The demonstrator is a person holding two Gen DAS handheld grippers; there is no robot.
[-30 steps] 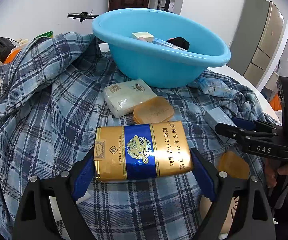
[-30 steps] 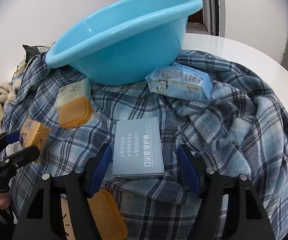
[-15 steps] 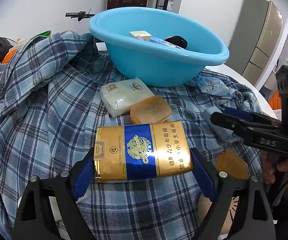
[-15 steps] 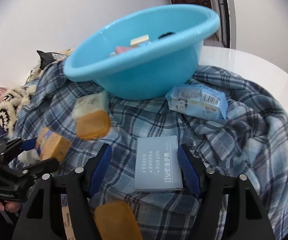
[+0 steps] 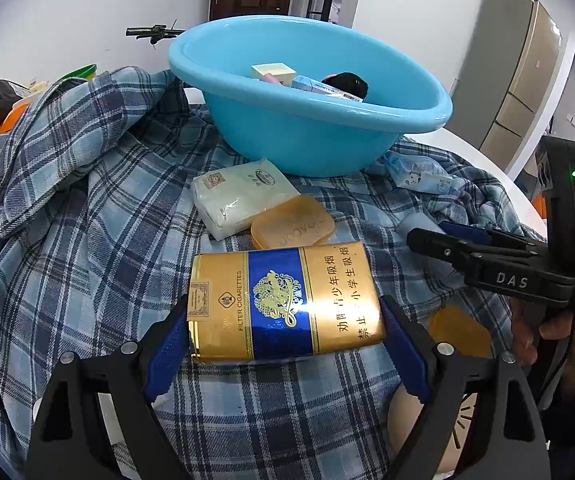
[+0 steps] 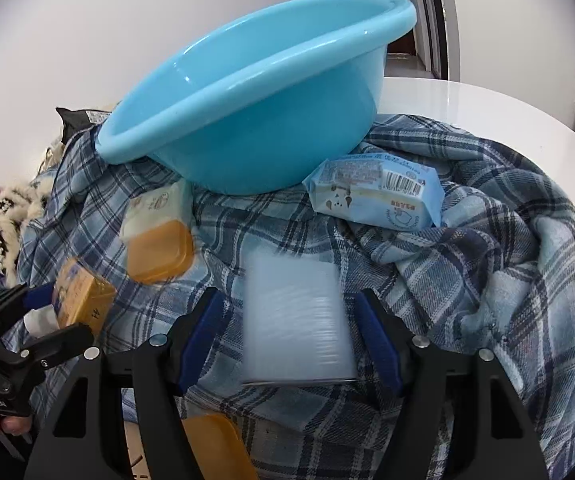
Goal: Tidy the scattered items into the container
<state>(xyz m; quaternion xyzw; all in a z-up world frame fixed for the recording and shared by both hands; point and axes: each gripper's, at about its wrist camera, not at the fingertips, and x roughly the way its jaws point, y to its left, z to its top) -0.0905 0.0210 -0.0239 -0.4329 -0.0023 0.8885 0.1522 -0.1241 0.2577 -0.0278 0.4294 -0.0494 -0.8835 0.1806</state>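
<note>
on the blue plaid cloth (image 5: 67, 240) before the light blue plastic basin (image 5: 307, 136), my left gripper (image 5: 285, 344) clamps the gold-and-blue cigarette pack (image 5: 283, 304); my right gripper (image 6: 291, 332) jaws are closing around the pale blue flat booklet (image 6: 295, 320), pads not yet touching.

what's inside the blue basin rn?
In the basin, the left view shows a pale yellow box, a light blue pack and something black. The near wall hides the bottom; the right view shows only its outside.

One blue basin (image 5: 319, 136) sits on one plaid cloth (image 5: 67, 240), beside one gold cigarette pack (image 5: 283, 300), two tissue packs (image 5: 239, 196) (image 6: 375, 196), one pale booklet (image 6: 295, 320) and three amber soap boxes (image 5: 291, 224) (image 5: 459, 332) (image 6: 215, 444). Two grippers (image 5: 283, 352) (image 6: 291, 344) are at work.
</note>
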